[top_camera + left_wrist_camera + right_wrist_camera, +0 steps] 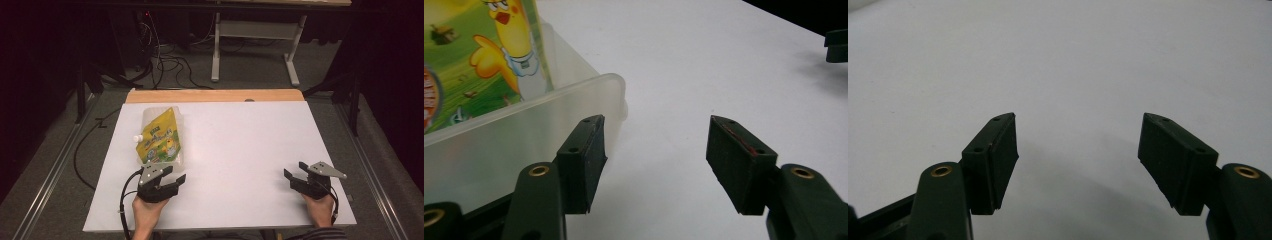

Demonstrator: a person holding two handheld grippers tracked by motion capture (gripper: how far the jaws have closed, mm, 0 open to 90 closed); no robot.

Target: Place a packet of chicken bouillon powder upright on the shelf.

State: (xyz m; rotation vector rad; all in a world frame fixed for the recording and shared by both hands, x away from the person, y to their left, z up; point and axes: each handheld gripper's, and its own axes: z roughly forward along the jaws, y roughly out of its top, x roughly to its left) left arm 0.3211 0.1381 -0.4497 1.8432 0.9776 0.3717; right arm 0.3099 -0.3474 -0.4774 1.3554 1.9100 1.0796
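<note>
A squat refill pouch (161,140) with a yellow-green cartoon label and a white cap (136,138) lies flat on the left half of the white table (240,145). My left gripper (174,174) sits just below the pouch's clear bottom end, open. In the left gripper view its jaws (656,145) stand wide over bare table, and the pouch's translucent edge (524,115) lies just outside the left jaw. My right gripper (295,170) rests near the table's front right, open (1078,140) with nothing between its jaws. Its tips (836,45) also peek in far off.
A wooden strip (215,95) runs along the table's far edge. Beyond it are floor cables (165,62) and the white legs of another table (216,55). Metal rails (50,180) flank the table on the floor.
</note>
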